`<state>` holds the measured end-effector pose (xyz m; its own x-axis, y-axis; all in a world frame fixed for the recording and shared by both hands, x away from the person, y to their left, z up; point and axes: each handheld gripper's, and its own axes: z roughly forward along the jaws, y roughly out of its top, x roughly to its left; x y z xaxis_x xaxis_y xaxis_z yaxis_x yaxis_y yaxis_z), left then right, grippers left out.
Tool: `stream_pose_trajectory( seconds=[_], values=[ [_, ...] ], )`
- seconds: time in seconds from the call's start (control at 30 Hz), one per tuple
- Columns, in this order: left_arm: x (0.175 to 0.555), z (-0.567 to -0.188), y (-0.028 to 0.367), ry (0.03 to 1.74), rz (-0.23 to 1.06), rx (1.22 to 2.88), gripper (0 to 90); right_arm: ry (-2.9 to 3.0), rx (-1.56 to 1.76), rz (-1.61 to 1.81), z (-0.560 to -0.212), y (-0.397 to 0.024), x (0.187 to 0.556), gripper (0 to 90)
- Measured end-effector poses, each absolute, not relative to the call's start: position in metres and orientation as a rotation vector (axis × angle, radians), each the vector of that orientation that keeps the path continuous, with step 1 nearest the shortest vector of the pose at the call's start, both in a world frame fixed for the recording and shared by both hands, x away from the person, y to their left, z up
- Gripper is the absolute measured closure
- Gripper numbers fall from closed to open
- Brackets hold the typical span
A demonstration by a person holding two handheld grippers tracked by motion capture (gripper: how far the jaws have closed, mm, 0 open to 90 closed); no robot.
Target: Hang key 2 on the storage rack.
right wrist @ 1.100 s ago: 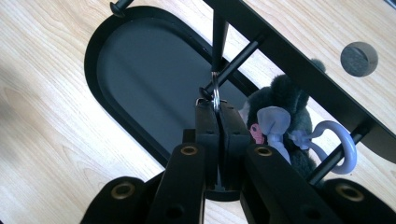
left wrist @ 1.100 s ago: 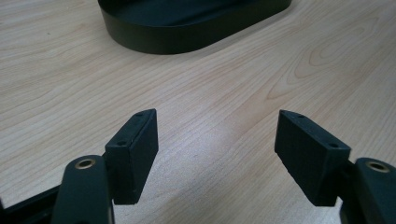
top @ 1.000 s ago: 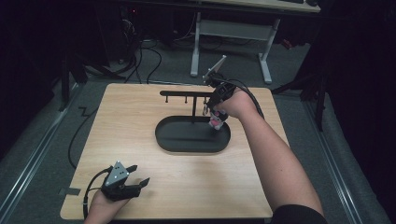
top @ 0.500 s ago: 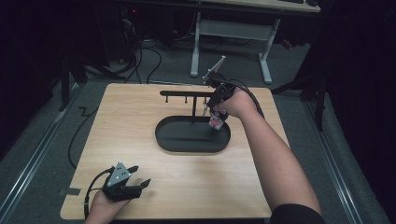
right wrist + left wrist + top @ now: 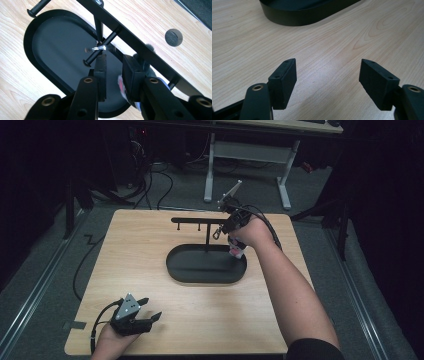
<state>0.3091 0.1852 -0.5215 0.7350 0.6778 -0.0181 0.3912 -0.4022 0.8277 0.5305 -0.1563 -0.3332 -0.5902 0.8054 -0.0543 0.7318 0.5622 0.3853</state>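
Right tongs (image 5: 113, 65) just parted, keychain (image 5: 100, 48) on peg (image 5: 102, 46).

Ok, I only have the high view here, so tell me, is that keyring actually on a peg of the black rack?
Observer: Yes. In the right gripper view, the metal ring sits around a peg of the rack.
Operator: Is the hand-held gripper gripping it?
Observer: No. The right hand-held gripper has just been opening its jaws. Nothing is between them, and the ring lies just beyond their tips.
Operator: And the other one?
Observer: The left hand-held gripper is open over bare table, facing the tray's rim.
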Motion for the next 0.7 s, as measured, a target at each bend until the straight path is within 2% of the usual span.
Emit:
stream_pose_trajectory(
  seconds=[0.27,0.7],
  values=[
    [0.310,-0.522,0.183,0.799,0.400,2.053,30.9,2.581,1.284,0.511,-0.334,-0.163,0.508,69.5],
    [0.310,-0.523,0.178,0.797,0.396,2.052,30.8,2.547,1.251,0.742,-0.378,-0.189,0.449,47.2]
  ],
)
